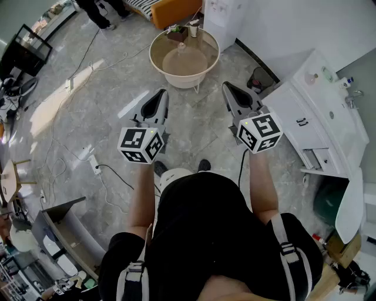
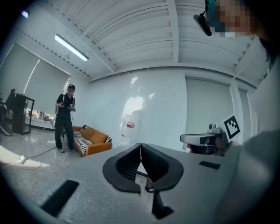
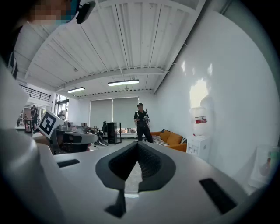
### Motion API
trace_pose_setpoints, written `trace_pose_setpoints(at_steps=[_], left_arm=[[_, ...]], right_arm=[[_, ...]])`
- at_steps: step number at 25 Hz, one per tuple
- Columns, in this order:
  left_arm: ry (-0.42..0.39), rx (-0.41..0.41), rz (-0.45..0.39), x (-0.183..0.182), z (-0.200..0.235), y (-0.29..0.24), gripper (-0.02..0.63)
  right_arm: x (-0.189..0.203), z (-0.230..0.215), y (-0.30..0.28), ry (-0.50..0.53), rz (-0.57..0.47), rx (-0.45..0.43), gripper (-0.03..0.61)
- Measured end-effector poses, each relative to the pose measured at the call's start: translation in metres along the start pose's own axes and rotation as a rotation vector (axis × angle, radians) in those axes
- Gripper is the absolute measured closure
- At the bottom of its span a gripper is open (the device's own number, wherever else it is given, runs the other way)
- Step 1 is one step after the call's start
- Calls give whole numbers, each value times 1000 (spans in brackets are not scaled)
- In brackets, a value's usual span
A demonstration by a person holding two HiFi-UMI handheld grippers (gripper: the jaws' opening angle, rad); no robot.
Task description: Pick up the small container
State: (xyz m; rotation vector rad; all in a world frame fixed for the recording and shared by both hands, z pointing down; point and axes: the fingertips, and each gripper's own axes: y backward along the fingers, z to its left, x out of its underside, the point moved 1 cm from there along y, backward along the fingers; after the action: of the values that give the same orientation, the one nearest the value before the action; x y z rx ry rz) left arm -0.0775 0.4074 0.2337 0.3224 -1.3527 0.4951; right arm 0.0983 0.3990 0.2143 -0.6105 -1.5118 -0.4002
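Note:
A round table (image 1: 154, 59) with a glass top stands on the floor ahead of me. On its far side sit a small planter box (image 1: 176, 33), a pale cup-like container (image 1: 194, 27) and a tiny object (image 1: 181, 46). My left gripper (image 1: 161, 92) and right gripper (image 1: 225, 86) are held side by side at chest height, short of the table and pointing toward it. Both are shut with nothing between the jaws. The left gripper's (image 2: 140, 145) jaws meet tip to tip in its own view, and so do the right gripper's (image 3: 137, 143). Neither gripper view shows the table.
A white counter (image 1: 329, 117) with a sink runs along the right wall. A power strip (image 1: 95, 166) and cables lie on the floor at left. An orange sofa (image 1: 176, 10) and a water dispenser (image 1: 226, 12) stand beyond the table. Another person (image 3: 141, 117) stands near the sofa.

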Motion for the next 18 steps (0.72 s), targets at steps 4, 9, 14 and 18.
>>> trace_pose_setpoints(at_steps=[4,9,14,18], left_arm=[[-7,4,-10,1,-16,-5,594],[-19,9,-4,2,-29,-8,594],[-29,11,3,4,-40,-7,594],[-38,-5,3,5,-45,-6,594]], right_arm=[[-1,-8,12,11,0,1,575],[0,-11,22,15,-10,-7,575],[3,-9,31,24,-15,-42,575],[11,-16,38,-20,-24,-57,574]])
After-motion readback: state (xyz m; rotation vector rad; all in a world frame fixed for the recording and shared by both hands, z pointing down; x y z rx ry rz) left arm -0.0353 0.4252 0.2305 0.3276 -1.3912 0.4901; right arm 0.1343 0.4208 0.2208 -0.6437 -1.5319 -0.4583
